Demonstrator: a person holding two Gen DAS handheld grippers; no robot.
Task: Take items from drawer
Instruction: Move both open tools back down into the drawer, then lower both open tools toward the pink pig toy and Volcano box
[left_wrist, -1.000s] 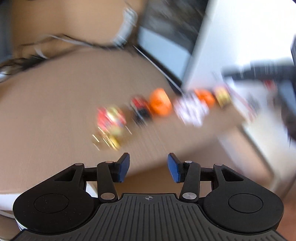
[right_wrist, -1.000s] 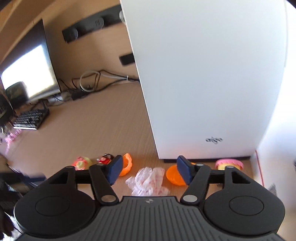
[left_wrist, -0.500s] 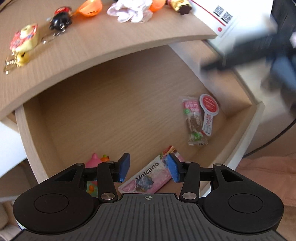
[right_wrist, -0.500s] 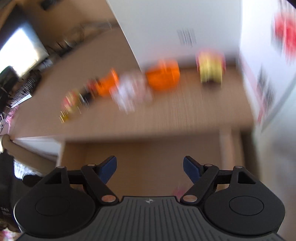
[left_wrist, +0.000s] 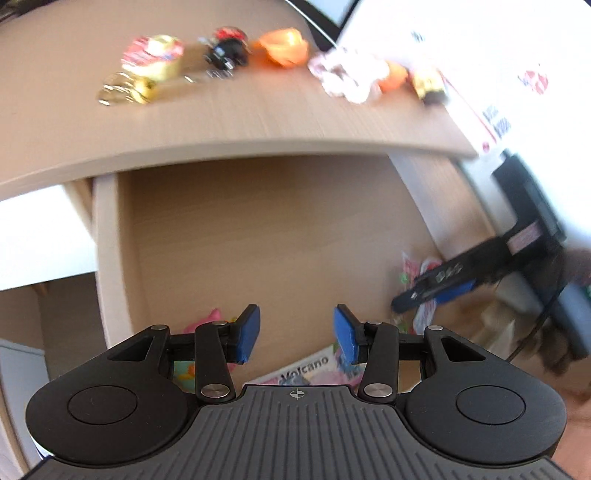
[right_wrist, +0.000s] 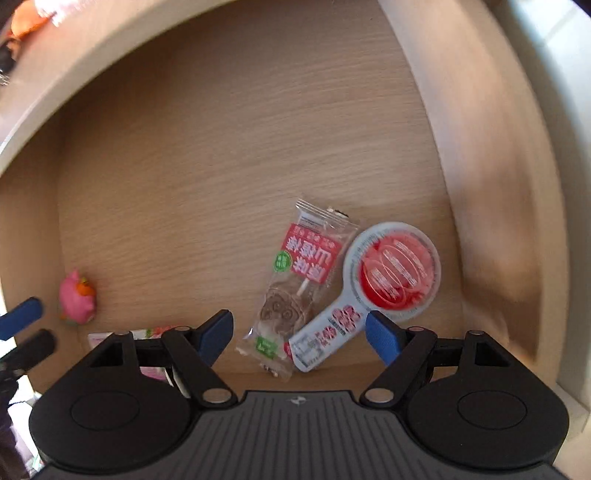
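The open wooden drawer (right_wrist: 240, 129) holds a clear snack packet with a red label (right_wrist: 295, 288), a red-lidded paddle-shaped pack (right_wrist: 391, 273), a pink toy (right_wrist: 77, 297) and a "Volcano" packet (left_wrist: 306, 367). My right gripper (right_wrist: 299, 332) points down into the drawer just above the snack packet and the red-lidded pack. Its jaws are opening and the pads touch neither. From the left wrist view it shows as a blurred dark bar (left_wrist: 436, 288). My left gripper (left_wrist: 297, 338) hangs open over the drawer's front left, above the Volcano packet, holding nothing.
On the desk top (left_wrist: 240, 118) above the drawer lie a yellow-red keychain toy (left_wrist: 153, 61), a black toy (left_wrist: 225, 48), an orange piece (left_wrist: 284, 46) and a white-pink wrapper (left_wrist: 345, 74). A white box (left_wrist: 480, 55) stands at the right. The drawer's side walls enclose both grippers.
My right gripper tipped from facing the desk top to pointing down into the drawer, sank, and its jaws spread wider. My left gripper dropped from the desk top view toward the drawer.
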